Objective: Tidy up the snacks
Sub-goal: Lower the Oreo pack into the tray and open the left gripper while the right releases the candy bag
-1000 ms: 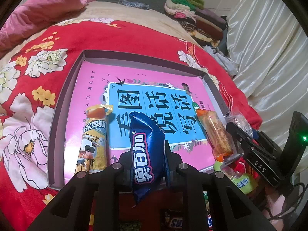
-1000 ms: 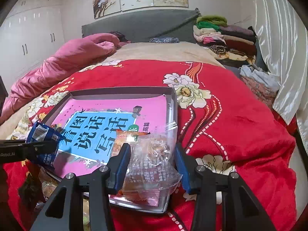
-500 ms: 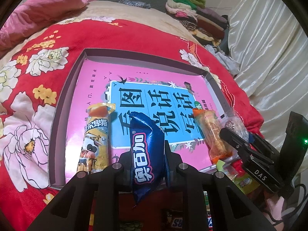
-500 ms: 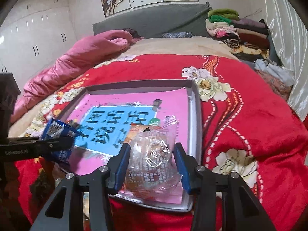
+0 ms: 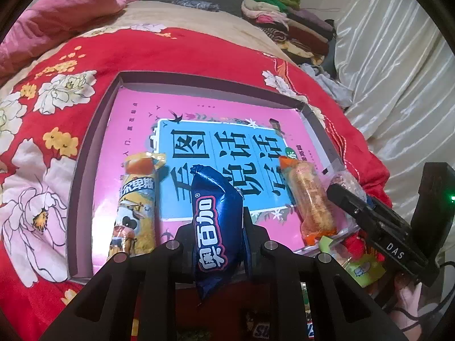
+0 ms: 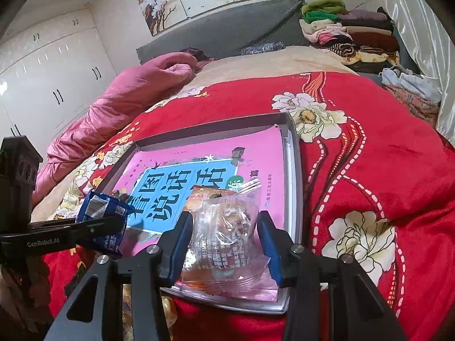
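Note:
My left gripper is shut on a blue snack packet, held over the near edge of a shallow grey box with a pink and blue book cover inside. A yellow wafer packet lies in the box to its left, an orange cracker packet to its right. My right gripper is shut on a clear pastry packet above the box's near right corner. The left gripper with the blue packet shows at the left of the right wrist view.
The box rests on a red floral quilt. A pink duvet lies at the back left and folded clothes are stacked at the back right. More loose snacks lie by the box's near edge, under the right gripper.
The right gripper has turned and swung left with the clear packet, so the box sits more centred in its view. The left gripper and blue packet have stayed in place.

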`<state>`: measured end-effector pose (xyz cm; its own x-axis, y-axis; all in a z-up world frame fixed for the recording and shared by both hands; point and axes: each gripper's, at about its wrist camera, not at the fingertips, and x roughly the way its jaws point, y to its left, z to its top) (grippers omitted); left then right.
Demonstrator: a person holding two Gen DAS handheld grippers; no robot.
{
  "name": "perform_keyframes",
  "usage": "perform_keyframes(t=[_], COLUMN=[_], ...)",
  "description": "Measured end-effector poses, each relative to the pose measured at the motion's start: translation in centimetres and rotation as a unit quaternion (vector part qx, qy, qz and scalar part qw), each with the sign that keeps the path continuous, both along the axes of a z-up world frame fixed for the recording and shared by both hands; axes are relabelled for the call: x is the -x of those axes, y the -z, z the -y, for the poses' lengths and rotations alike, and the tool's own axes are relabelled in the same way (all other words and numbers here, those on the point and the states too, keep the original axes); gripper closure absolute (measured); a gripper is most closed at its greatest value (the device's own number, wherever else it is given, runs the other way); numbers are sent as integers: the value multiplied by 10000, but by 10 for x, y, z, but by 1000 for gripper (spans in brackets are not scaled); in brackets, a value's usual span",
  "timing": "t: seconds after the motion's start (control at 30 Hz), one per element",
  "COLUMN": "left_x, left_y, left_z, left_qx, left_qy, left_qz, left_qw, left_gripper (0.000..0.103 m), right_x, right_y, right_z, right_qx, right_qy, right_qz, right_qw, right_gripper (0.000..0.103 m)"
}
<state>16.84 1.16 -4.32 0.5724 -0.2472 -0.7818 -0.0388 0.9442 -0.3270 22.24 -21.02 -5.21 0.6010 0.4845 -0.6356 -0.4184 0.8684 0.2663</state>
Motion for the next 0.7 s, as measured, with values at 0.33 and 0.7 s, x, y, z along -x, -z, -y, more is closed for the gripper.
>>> perform_keyframes(t=[0.33,0.7], left_x=[-5,-4], left_y=[1,1], left_z=[6,5], left_qx=[-5,6], left_qy=[52,60], left_qz=[-32,-40], left_qw=[10000,10000], left_gripper=[80,80], right_x=[2,4], right_y=[0,0], right_z=[-5,-9], right_qx=[63,143], right_qy=[-84,-163], right_qz=[-8,47], right_qw=[9999,9998], right_gripper=[54,50])
